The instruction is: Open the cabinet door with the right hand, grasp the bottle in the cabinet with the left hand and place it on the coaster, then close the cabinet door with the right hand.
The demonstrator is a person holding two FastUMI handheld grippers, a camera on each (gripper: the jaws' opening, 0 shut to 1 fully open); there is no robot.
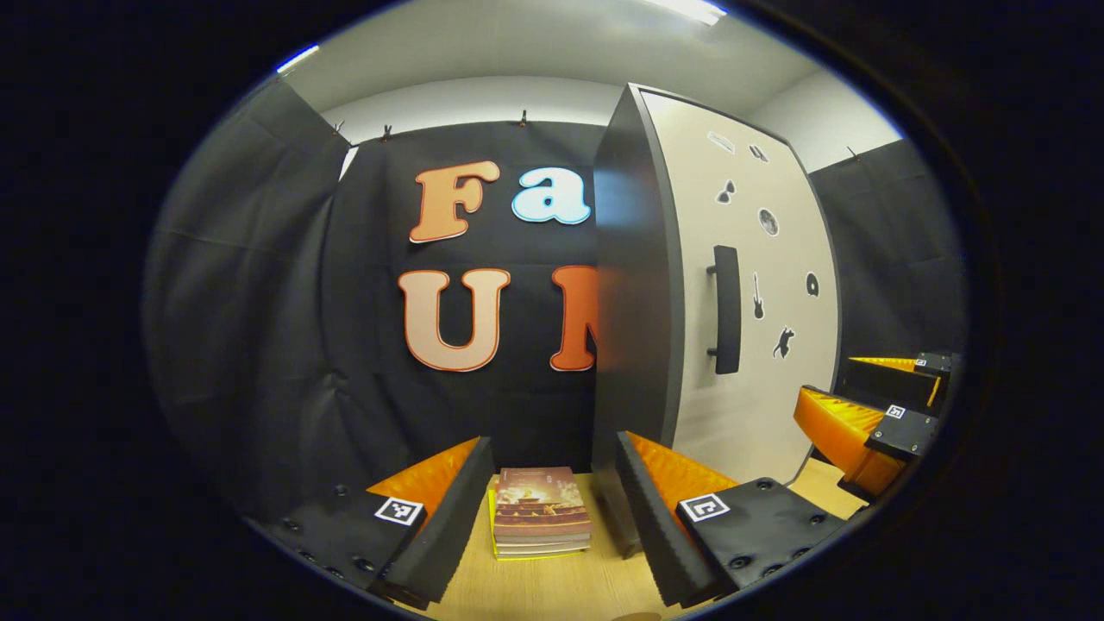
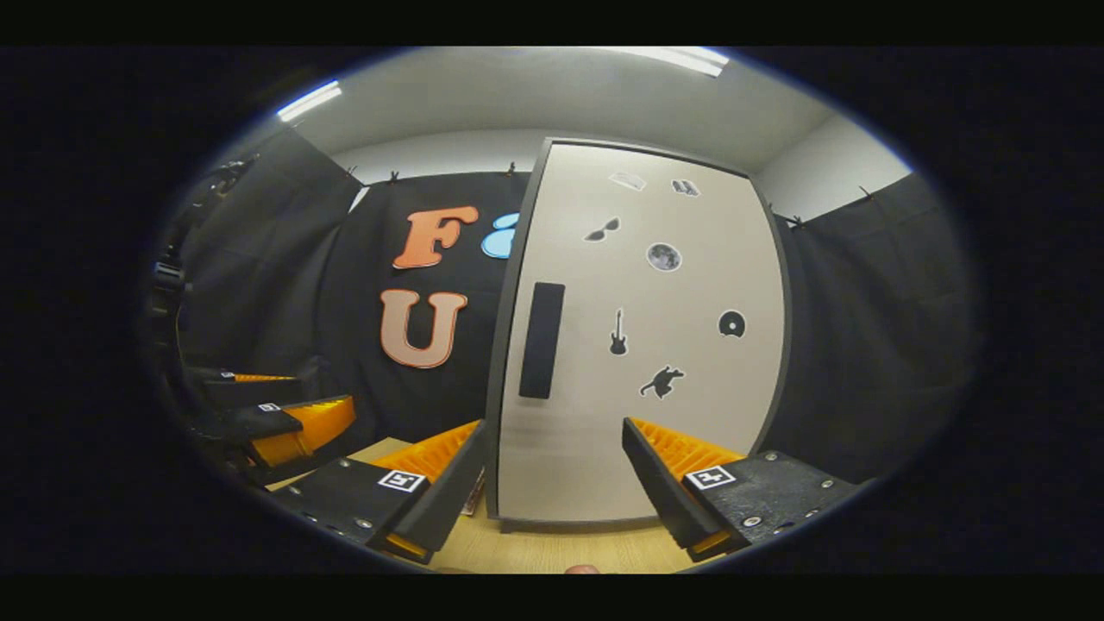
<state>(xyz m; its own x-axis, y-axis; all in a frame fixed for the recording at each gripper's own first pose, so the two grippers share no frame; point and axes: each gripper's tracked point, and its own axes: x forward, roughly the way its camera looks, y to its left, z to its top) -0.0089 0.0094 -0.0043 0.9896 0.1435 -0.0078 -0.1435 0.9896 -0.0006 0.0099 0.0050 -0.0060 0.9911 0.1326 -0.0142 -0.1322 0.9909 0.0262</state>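
Now the right tool [image 2: 552, 483] sits low over the tabletop [image 2: 552, 552], wide open and holding nothing. It should reach the handle [image 2: 542, 340], close on it, then pull slowly. The left tool [image 1: 552, 509] waits open and empty too. The door [image 2: 638, 345] is shut, hiding any bottle.

In the left gripper view, the cabinet [image 1: 638, 285] is seen standing on the wooden table [image 1: 552, 586], its door [image 1: 768, 345] shut and a dark vertical handle [image 1: 727, 309] fixed near the door's left edge. Small dark stickers [image 1: 768, 222] are scattered right of the handle. A stack of books [image 1: 541, 513] is laid just left of the cabinet's base. The left gripper [image 1: 552, 509] is held open, empty, before the cabinet's near corner. The right gripper [image 1: 871, 414] is seen right of the door.
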